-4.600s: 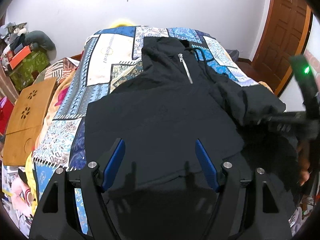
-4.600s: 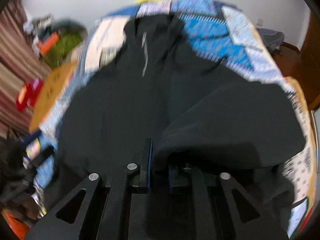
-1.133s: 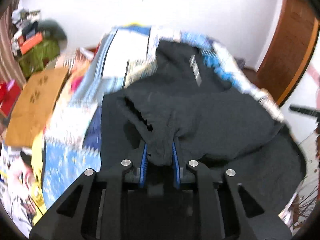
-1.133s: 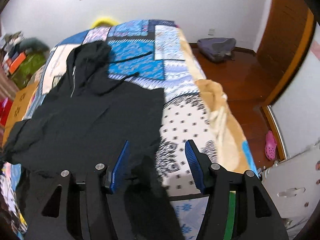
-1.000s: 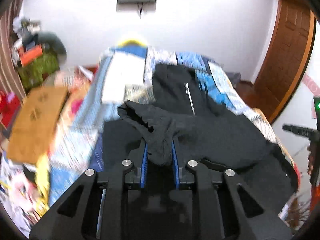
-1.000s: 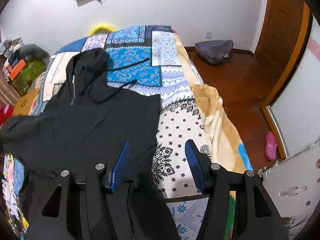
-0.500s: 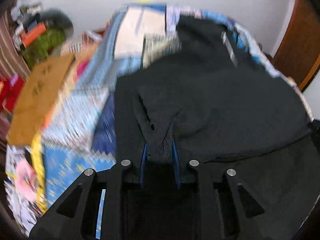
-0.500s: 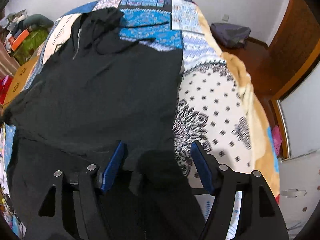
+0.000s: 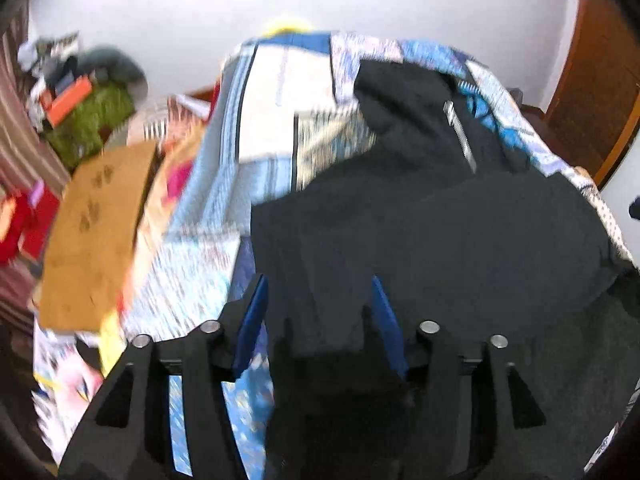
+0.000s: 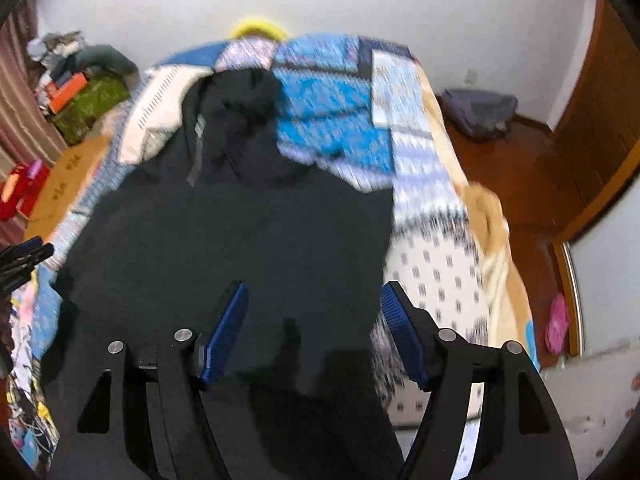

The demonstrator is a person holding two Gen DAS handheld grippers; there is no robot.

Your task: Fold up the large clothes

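In the left wrist view, the black hoodie (image 9: 432, 232) lies spread on the bed (image 9: 280, 80), on its patchwork quilt. Its long axis runs straight away from the left tongs (image 9: 318, 312): hood and silver zipper (image 9: 460, 136) at the far end, hem nearest the camera. The garment's left edge lies just to the left of the left tongs' line, so these tongs sit over the near left part of the body. Their jaws are opening, and dark cloth lies between the blue pads (image 9: 252, 316) without either pad pressing on it; a narrow folded strip of fabric runs down the gap. I judge the sleeve on this side is already laid in over the body.

In the right wrist view, the same hoodie fills the middle of the frame, hood far, hem near. The right tongs (image 10: 314, 328) stand wide and hold nothing; they hang over the near right part of the garment, whose right edge passes just inside the right-hand pad. Beyond that edge is bare quilt, then the bed's side and the wooden floor (image 10: 520, 168). The left tongs' tip shows at the far left edge, blurred.

The likely next fold takes hem toward hood, along the long axis. Each pair of tongs is nearest its own hem corner, which lies below and slightly behind the fingertips.
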